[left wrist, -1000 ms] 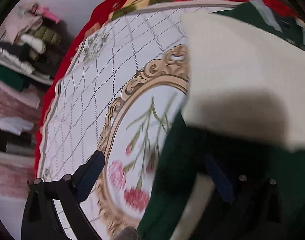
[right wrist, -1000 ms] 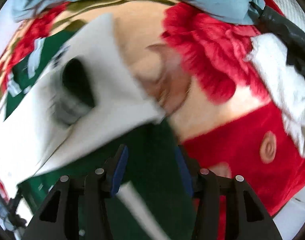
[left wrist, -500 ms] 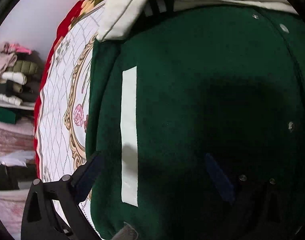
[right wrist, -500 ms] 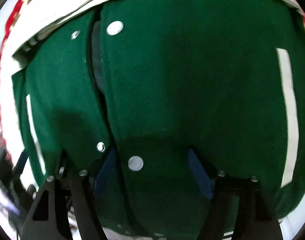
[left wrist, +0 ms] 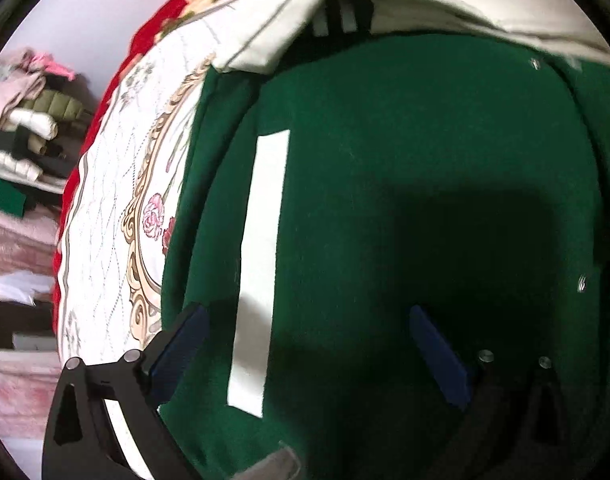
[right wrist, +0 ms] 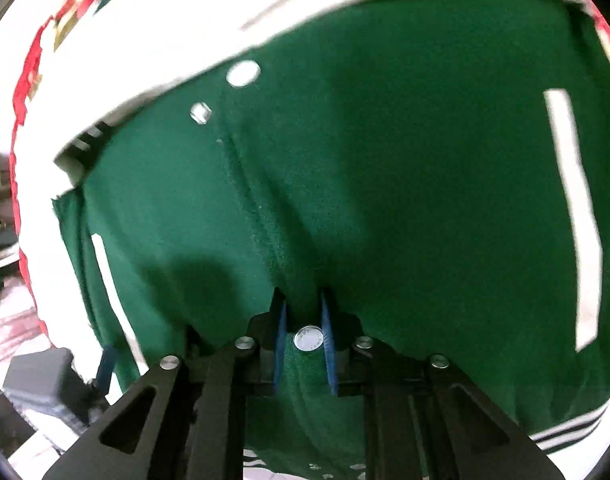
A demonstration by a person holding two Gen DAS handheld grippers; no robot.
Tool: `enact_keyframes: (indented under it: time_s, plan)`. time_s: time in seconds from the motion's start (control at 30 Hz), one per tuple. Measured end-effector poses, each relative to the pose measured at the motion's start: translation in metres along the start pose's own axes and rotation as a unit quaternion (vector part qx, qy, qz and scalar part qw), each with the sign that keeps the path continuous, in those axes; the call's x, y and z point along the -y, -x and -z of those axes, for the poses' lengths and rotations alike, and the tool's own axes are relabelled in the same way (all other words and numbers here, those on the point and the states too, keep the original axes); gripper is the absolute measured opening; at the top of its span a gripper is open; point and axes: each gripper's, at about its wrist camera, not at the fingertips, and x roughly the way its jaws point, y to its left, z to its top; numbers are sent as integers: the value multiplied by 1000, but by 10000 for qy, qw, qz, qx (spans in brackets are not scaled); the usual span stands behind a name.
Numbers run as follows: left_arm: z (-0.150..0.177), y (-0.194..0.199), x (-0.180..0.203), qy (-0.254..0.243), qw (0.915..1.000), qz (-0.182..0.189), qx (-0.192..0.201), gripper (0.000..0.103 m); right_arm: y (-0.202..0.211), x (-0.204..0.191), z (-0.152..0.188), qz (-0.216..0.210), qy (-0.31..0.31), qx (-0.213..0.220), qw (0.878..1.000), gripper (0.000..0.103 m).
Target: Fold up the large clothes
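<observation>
A big green jacket (left wrist: 405, 200) with white sleeves (left wrist: 445, 4) lies spread flat on a flowery quilt (left wrist: 117, 208), right under both tools. Its long way runs up and away from the tools, toward the white sleeves at the far end.

The right gripper (right wrist: 303, 320) is pressed nearly together and pinches a fold of the green cloth at the near edge, along the front opening — a silver snap (right wrist: 309, 338) sits just between its blue pads. So the right hand already has hold of the jacket.

The left gripper (left wrist: 305, 336) is spread wide open. It hovers over the left part of the jacket, with a white stripe (left wrist: 261, 264) lying between its two fingers, and it grips nothing.

The jacket's near edge is closest to both tools. The next fold probably means lifting that edge up and away, along the long way of the jacket — and the left hand would need to pinch first.
</observation>
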Motion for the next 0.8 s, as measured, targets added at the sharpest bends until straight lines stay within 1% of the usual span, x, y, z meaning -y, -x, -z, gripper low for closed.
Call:
enact_keyframes:
  time_s: [0.03,0.07,0.1,0.13,0.17,0.2,0.23,0.27,0.3,0.33,0.37,0.4,0.43,0.5,0.57,0.6,0.63,0.67,0.7,0.73,0.77,0.8]
  plan:
    - [4,2,1,126,9999,1,14,103,2,9,-2,-240,-76,-111,9996,23]
    - [4,1,0,219,9998,-6,8,103,3,6,-13,-506,-137,-218,9984,26]
    - [3,1,1,278,9996,-34,-14,103,8,12,-15,-748,-177,-298,9966,35]
    - [3,2,2,251,9997,-53,-35,103,19,26,-13,-1083,-302,-388,9929,43]
    - [2,3,3,162,9998,-37,-57,103,32,38,-9,-1183,-423,-377,9914,47]
    - [-1,4,1,93,9999,22,-132,103,48,51,-5,-1180,-521,-295,9912,53]
    - [-4,5,-4,150,9995,160,-242,103,63,65,-15,-1053,-625,-171,9923,55]
    - [-6,7,-13,329,9981,396,-324,103,82,82,-7,-900,-726,-35,9933,55]
    - [-7,11,-19,481,9966,560,-361,103,102,105,-8,-693,-823,97,9941,55]
    - [-9,18,-24,604,9950,698,-369,103,120,127,2,-392,-932,226,9946,55]
    - [-10,27,-26,629,9946,762,-327,103,137,145,-2,-181,-1013,318,9942,55]
    - [-12,40,-22,554,9949,812,-226,103,150,164,2,49,-1126,443,9926,55]
    - [-13,50,-16,450,9953,845,-163,103,153,179,7,291,-1187,492,9913,55]
    - [-13,67,2,271,9949,965,-99,103,150,206,11,732,-1227,451,9887,54]
    - [-9,74,27,129,9941,1072,-87,103,143,235,15,943,-1244,287,9873,53]
    - [-6,74,44,24,9943,1056,-129,103,136,232,15,1020,-1216,227,9871,49]
    - [-2,71,58,-64,9948,1006,-175,103,127,240,17,1252,-1103,137,9859,46]
    - [3,67,74,-150,9953,927,-228,103,116,247,18,1646,-889,14,9824,46]
    - [10,58,90,-250,9959,807,-310,103,103,256,18,1749,-777,-196,9813,46]
    - [15,53,99,-281,9964,715,-366,103,93,265,17,1641,-839,-374,9822,46]
    - [19,50,105,-249,9971,620,-371,103,91,274,13,1526,-882,-457,9833,46]
    - [23,49,108,-153,9981,516,-313,103,90,278,7,1461,-786,-566,9845,47]
